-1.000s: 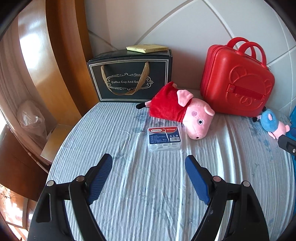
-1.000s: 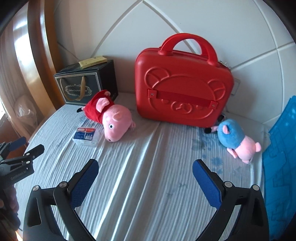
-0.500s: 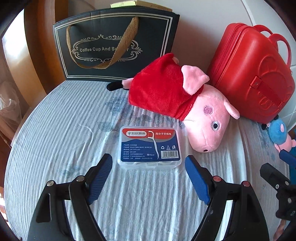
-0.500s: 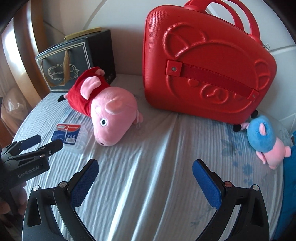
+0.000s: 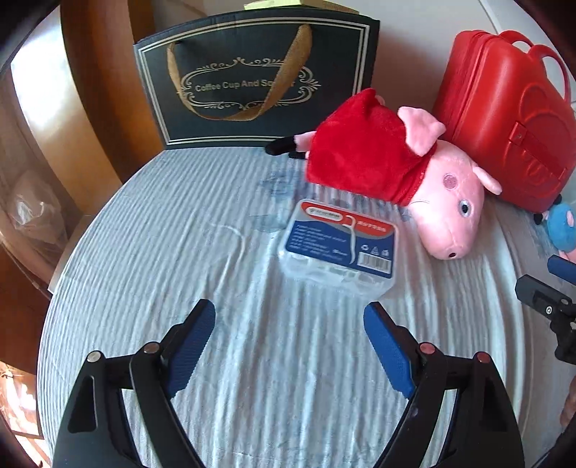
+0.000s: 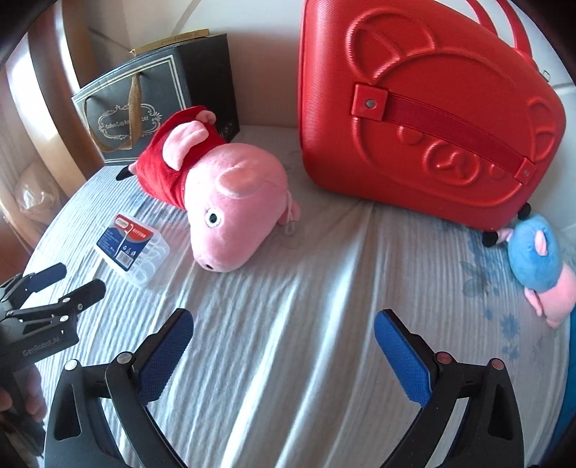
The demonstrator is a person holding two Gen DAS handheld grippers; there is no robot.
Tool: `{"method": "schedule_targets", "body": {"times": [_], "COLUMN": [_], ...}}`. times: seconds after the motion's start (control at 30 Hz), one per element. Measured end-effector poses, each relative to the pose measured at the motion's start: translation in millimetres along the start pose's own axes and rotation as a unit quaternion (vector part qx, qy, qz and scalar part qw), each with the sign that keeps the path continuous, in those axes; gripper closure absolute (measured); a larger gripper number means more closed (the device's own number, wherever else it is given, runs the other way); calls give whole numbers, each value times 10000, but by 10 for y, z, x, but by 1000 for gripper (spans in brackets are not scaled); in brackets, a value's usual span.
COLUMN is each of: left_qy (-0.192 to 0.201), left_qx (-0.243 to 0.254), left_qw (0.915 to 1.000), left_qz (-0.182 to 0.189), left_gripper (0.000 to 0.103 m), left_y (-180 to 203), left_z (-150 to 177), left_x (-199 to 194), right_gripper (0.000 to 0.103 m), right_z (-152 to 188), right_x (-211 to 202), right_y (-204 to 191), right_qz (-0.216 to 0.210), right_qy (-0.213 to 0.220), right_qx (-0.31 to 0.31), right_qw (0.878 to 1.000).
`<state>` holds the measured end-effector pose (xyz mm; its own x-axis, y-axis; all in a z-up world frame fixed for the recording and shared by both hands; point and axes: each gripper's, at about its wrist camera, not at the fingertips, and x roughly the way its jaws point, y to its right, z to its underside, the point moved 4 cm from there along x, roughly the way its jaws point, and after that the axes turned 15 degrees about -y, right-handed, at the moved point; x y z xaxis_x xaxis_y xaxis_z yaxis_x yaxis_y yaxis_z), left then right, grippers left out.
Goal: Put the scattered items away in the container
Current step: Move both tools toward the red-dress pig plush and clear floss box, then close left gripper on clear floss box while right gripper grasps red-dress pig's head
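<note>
The floss box (image 5: 340, 246) lies flat on the striped bed sheet (image 5: 180, 252), label up, at about 1 o'clock from your left gripper (image 5: 289, 345) and just ahead of its right blue pad (image 5: 387, 356); nothing touches it. In your right wrist view the same floss box (image 6: 133, 248) sits at 10 o'clock, just beside the snout of the pink pig toy (image 6: 223, 201).

Your left gripper has its jaws spread wide and holds nothing. Your right gripper (image 6: 284, 349) is likewise spread wide and holds nothing, hovering over bare sheet (image 6: 306, 306).

The pig toy (image 5: 406, 180) in the red dress lies on its side at 1 to 2 o'clock from the left gripper, its back toward the red case (image 5: 504, 118). The red case (image 6: 424, 108) stands upright, shut, at 12 to 1 o'clock in the right view. A small blue and pink toy (image 6: 540, 262) lies at its lower right corner, at 3 o'clock. The dark gift bag (image 5: 259, 82) with gold lettering stands at 12 o'clock in the left view, behind the pig's feet, with a flat yellowish item (image 5: 288, 4) on top.
</note>
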<state>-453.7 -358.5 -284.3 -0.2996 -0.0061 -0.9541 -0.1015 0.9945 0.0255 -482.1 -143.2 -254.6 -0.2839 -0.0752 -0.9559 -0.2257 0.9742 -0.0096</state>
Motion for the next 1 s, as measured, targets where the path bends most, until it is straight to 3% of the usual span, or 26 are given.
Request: {"method": "schedule_targets", "body": {"times": [0.03, 0.1, 0.2, 0.27, 0.4, 0.5, 0.53, 0.6, 0.77, 0.83, 0.9, 1.0], "left_qy": [-66, -143, 71, 132, 221, 236, 215, 80, -452, -186, -43, 149], "left_qx": [-52, -179, -474, -708, -1092, -1386, -1423, -1520, -1695, -1394, -1112, -738], "left_qw": [10000, 9997, 9951, 9907, 9933, 9893, 9884, 9880, 9840, 9901, 9938, 9972], "left_qz": [49, -102, -870, -1150, -321, 401, 482, 268, 299, 40, -17, -43], "left_gripper": [18, 18, 19, 19, 19, 19, 19, 19, 19, 21, 30, 30], "left_y": [-19, -66, -216, -331, -262, -4, 96, 273, 439, 468, 433, 315], "left_z": [-21, -106, -277, -385, -386, -382, -413, -510, -620, -552, -461, -323], "left_x": [50, 165, 250, 250, 20, -78, -67, 36, 448, 393, 352, 296], "right_gripper": [15, 18, 18, 18, 18, 18, 18, 18, 15, 13, 11, 9], "right_z": [-22, -65, -87, -88, -86, -83, -77, -52, -43, -91, -159, -260], "right_x": [17, 62, 114, 150, 224, 236, 229, 207, 239, 270, 299, 382], "right_y": [-39, -109, -183, -196, -91, 18, 58, 151, 377, 421, 396, 236], "right_qz": [-9, -90, -135, -141, -150, -175, -163, -130, -68, -135, -250, -526], "right_qy": [-2, -55, -71, -73, -99, -81, -62, -36, -25, 16, 77, 107], "right_qx": [-42, -83, -159, -191, -17, 141, 182, 262, 389, 406, 335, 197], "right_qw": [10000, 9999, 9998, 9997, 9998, 9997, 9997, 9996, 9992, 9991, 9991, 9984]}}
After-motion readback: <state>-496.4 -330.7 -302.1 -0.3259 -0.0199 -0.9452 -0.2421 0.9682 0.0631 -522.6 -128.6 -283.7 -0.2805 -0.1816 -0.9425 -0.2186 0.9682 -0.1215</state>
